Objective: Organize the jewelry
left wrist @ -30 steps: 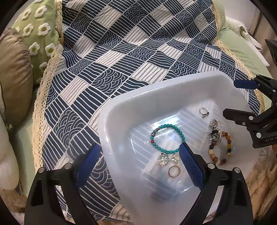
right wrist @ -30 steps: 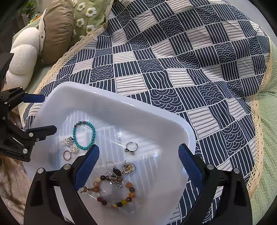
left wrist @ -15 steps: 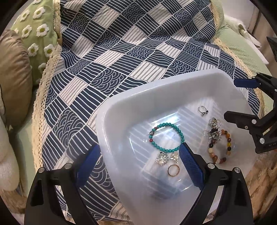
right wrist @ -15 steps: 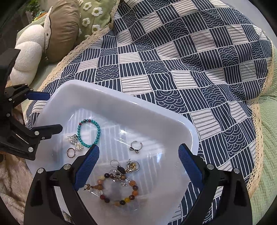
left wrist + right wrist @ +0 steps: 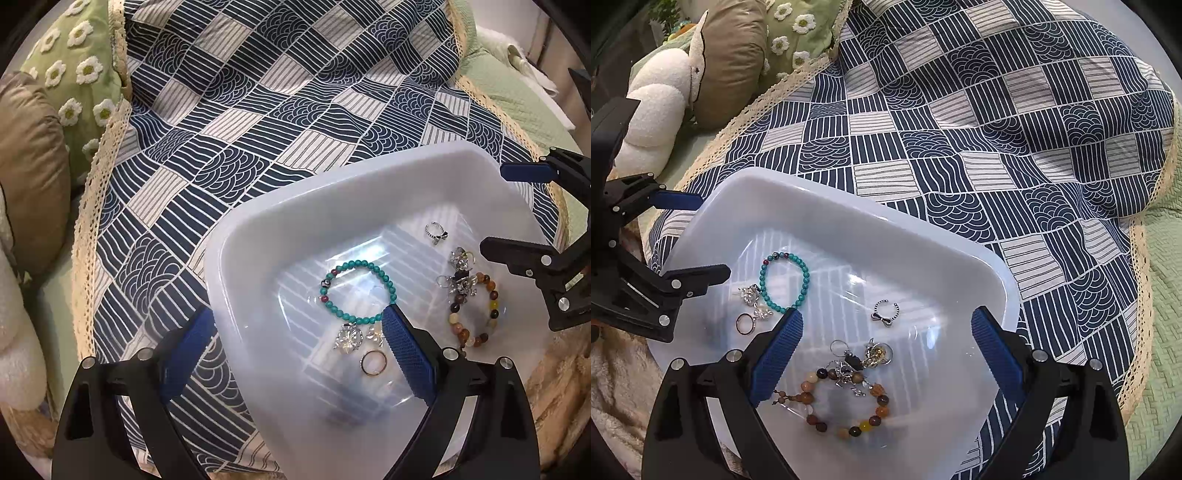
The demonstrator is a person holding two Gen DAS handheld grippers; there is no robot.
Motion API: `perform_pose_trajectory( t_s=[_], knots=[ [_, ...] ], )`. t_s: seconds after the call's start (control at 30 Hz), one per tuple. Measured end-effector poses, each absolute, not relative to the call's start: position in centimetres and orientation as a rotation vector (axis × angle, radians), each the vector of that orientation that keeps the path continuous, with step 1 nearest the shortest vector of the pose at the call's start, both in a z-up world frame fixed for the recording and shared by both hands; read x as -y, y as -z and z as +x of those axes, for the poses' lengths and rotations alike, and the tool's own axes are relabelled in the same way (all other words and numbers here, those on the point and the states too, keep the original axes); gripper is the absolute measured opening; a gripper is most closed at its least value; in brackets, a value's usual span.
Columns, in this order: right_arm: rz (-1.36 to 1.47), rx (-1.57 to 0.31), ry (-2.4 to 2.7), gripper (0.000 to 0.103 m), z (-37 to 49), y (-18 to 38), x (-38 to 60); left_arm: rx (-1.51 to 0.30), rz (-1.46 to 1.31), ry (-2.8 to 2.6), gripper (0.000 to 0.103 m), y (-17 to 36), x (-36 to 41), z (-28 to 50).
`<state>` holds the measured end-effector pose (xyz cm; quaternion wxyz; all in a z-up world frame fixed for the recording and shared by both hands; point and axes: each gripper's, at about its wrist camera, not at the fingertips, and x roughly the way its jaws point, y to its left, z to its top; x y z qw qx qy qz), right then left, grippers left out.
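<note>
hovering my left gripper (image 5: 297, 326) and right gripper (image 5: 886, 328), both spread wide and holding nothing, over the tray (image 5: 923, 240) of jewelry.

both views are brightly and evenly lit by soft, diffuse light; the source is not seen. strong glare is thrown back from the glossy floor of the white tray (image 5: 258, 266) (image 5: 827, 210), with pale streaks crossing it. only faint, soft shadows are cast beneath the turquoise bracelet (image 5: 356, 290) (image 5: 785, 280). straight lines of the patterned blanket (image 5: 258, 110) (image 5: 997, 110) are bent outward by fisheye distortion, and the corners are cut off in black. focus is sharp centrally and slightly softened towards the rims.
</note>
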<state>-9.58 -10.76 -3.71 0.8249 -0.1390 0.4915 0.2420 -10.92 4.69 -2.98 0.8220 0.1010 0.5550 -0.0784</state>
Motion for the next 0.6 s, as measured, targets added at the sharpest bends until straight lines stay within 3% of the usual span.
perform_pose_trajectory(
  t_s=[0.6],
  knots=[
    [-0.297, -1.042, -0.518, 0.091, -9.58, 3.7, 10.9, -1.172, 0.203, 0.182, 0.088, 2.68, -4.79, -10.96]
  ],
)
